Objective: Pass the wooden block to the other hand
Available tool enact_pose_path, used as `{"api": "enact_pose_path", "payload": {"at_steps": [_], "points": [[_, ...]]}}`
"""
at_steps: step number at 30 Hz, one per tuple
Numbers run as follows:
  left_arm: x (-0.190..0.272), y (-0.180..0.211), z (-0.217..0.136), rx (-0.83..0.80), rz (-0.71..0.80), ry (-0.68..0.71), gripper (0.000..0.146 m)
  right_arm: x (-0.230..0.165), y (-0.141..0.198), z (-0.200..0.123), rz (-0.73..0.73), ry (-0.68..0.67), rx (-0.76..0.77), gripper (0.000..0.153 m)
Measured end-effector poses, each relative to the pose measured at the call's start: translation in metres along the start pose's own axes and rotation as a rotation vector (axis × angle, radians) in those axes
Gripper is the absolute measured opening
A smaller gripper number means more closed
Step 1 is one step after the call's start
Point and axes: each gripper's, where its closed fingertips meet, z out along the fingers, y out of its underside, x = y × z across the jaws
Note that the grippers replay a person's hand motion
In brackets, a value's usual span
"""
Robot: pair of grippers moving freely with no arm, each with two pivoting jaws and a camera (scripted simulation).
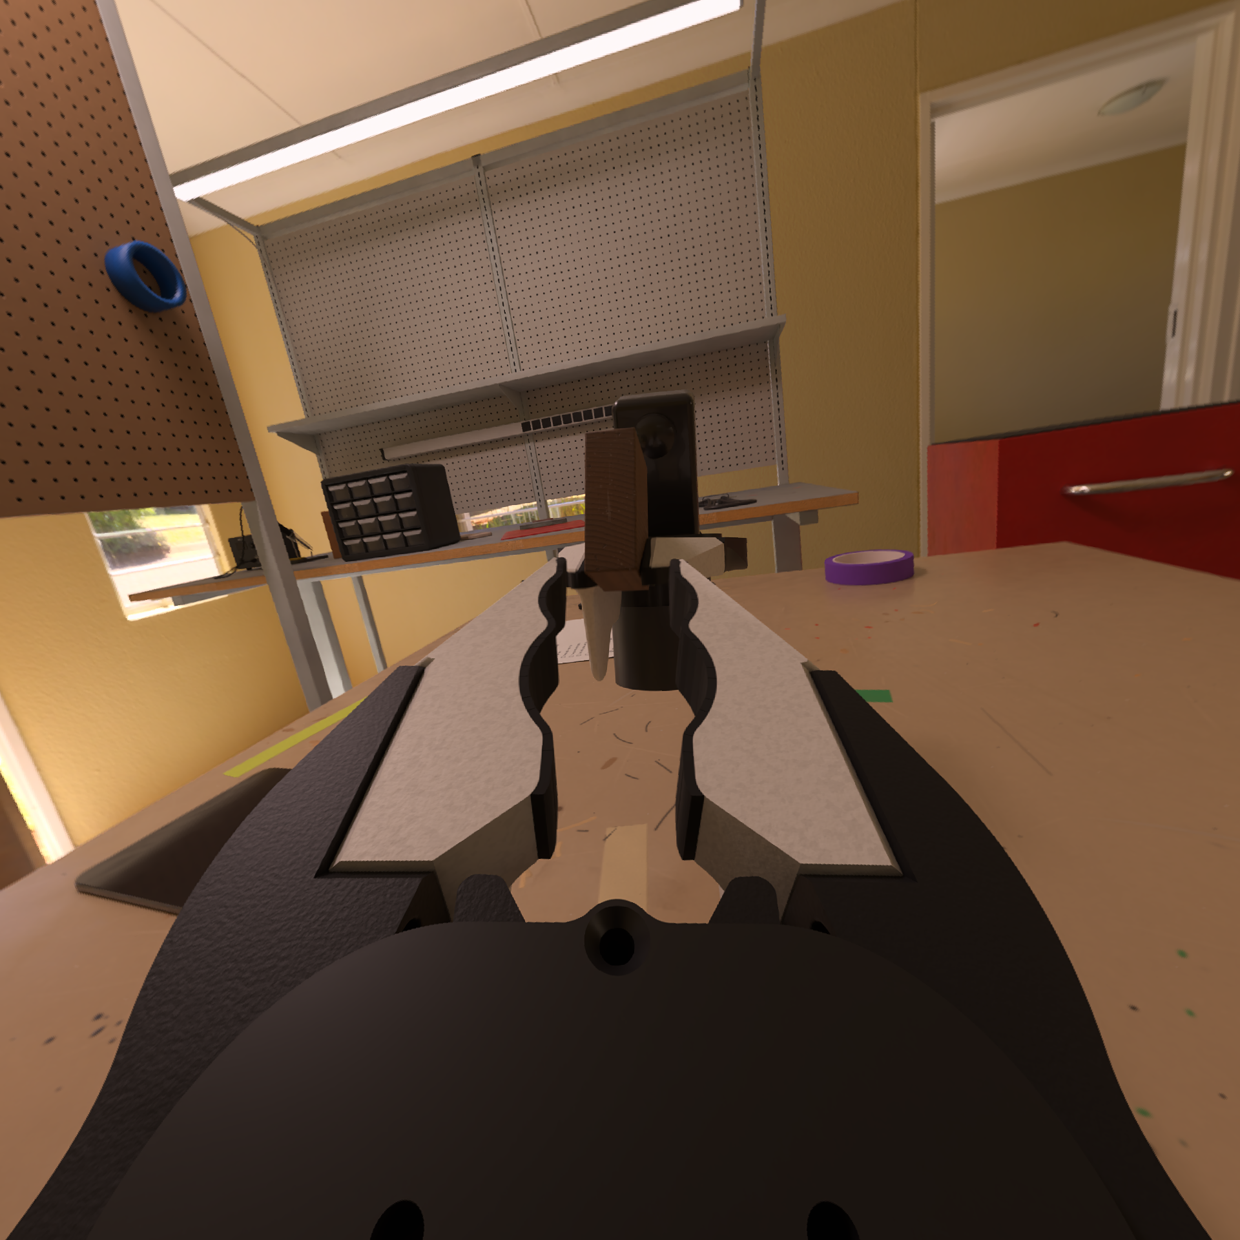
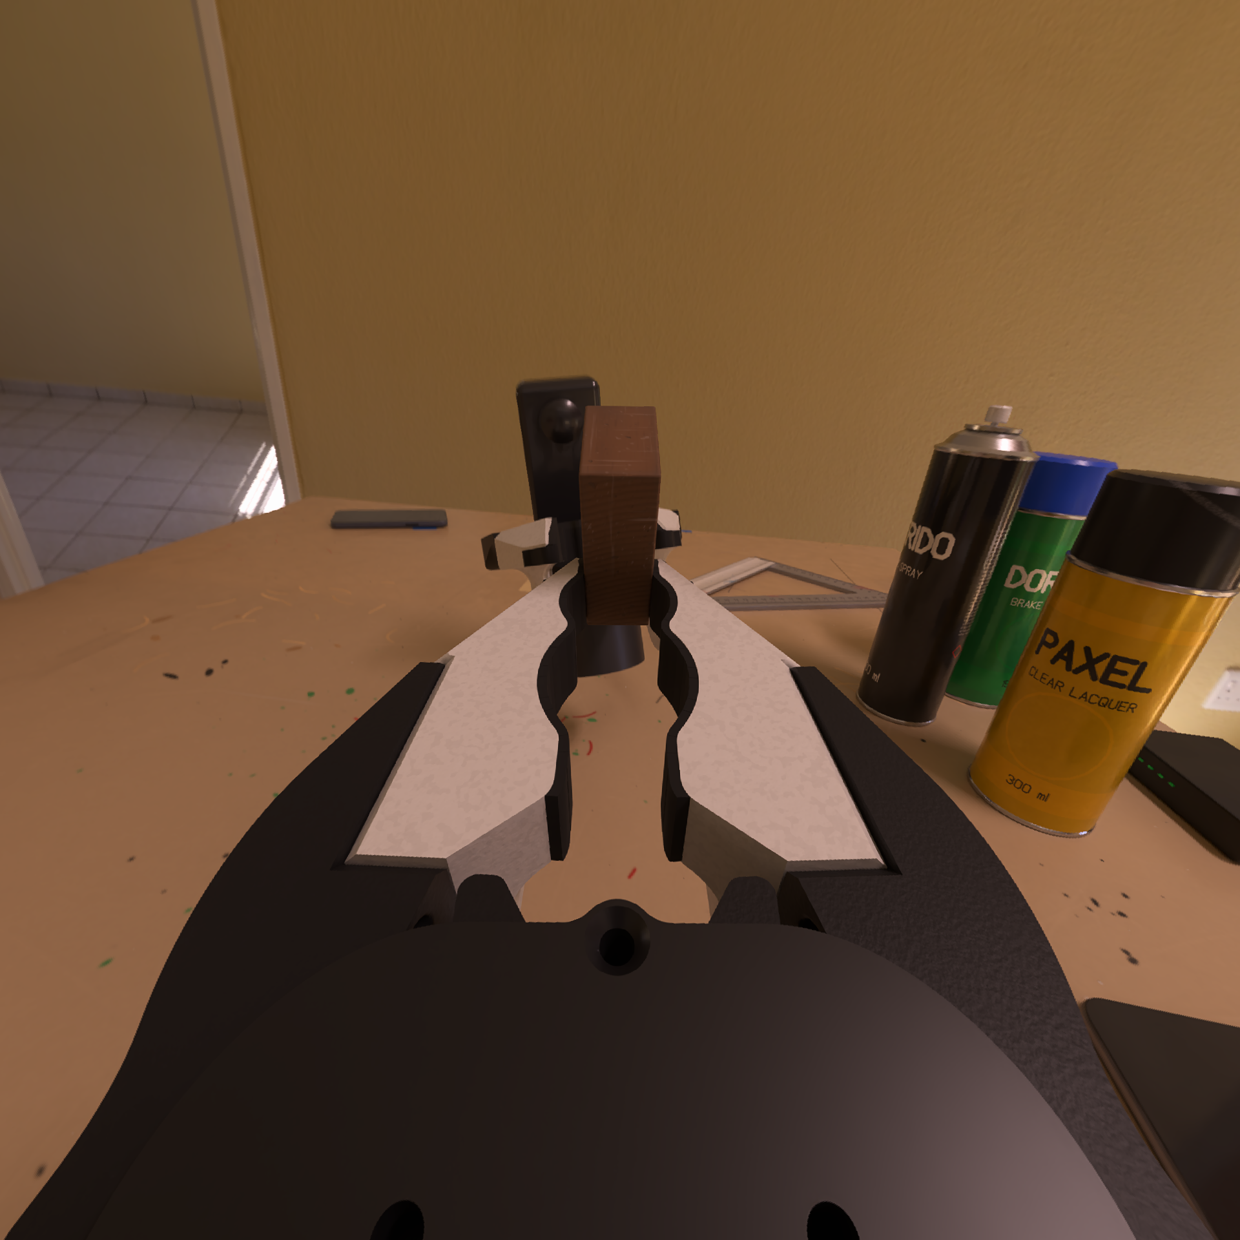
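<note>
Two grippers meet nose to nose over a tan worktable (image 2: 201,671), and the wooden block (image 2: 618,530) stands upright between them. In the right wrist view, the right gripper (image 2: 618,590) has its fingers closed narrow on the lower part of the block, one finger touching each side. In the left wrist view, the left gripper (image 1: 621,577) has its fingers spread a little wider, with the block (image 1: 614,510) at their tips (it leans a bit here). I cannot tell if the left fingers touch the block, because the other gripper's pale fingers crowd that spot. Three spray cans (image 2: 1087,644) stand close together on the table to the right. A purple tape roll (image 1: 869,565) lies farther off.
</note>
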Motion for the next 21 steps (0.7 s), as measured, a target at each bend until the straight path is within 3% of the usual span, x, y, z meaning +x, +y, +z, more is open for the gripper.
{"api": "enact_pose_path", "payload": {"at_steps": [5, 7, 12, 21], "points": [[0.000, 0.002, 0.000, -0.013, 0.030, -0.010, 0.015, -0.001, 0.010, 0.004, -0.076, 0.014, -0.090, 0.017], [-0.001, 0.003, -0.001, -0.025, 0.037, -0.012, 0.019, 0.000, 0.011, 0.005, -0.119, 0.040, -0.128, 0.017], [-0.001, 0.010, -0.002, -0.080, 0.091, -0.008, 0.045, 0.005, 0.017, 0.009, -0.300, 0.135, -0.294, 0.017], [-0.007, 0.016, -0.010, -0.129, 0.179, -0.021, 0.038, 0.009, 0.025, 0.013, -0.576, 0.233, -0.582, 0.017]]}}
